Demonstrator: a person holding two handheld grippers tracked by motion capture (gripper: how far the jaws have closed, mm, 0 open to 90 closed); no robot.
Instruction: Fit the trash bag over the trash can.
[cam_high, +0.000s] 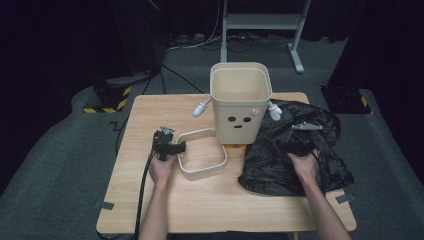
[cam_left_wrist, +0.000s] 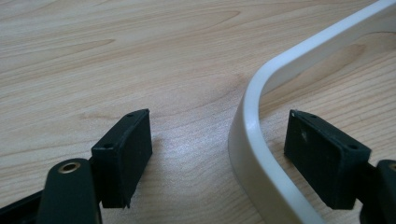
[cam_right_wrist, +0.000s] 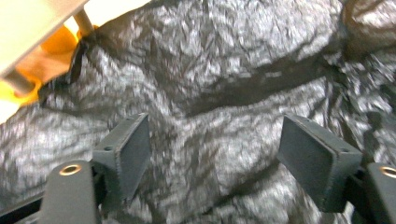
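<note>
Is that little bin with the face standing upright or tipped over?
Upright: the bin stands on the table, its open mouth facing up.

The bin (cam_high: 241, 102) is cream with a small black face drawn on its front and a pink spot beside it, and the loose rim (cam_high: 202, 153) lying next to it is the same cream. The bag (cam_high: 295, 150) is glossy black, crinkled with grey glints. The bench (cam_high: 150, 115) is pale wood with streaky grain; both claws are black.
</note>
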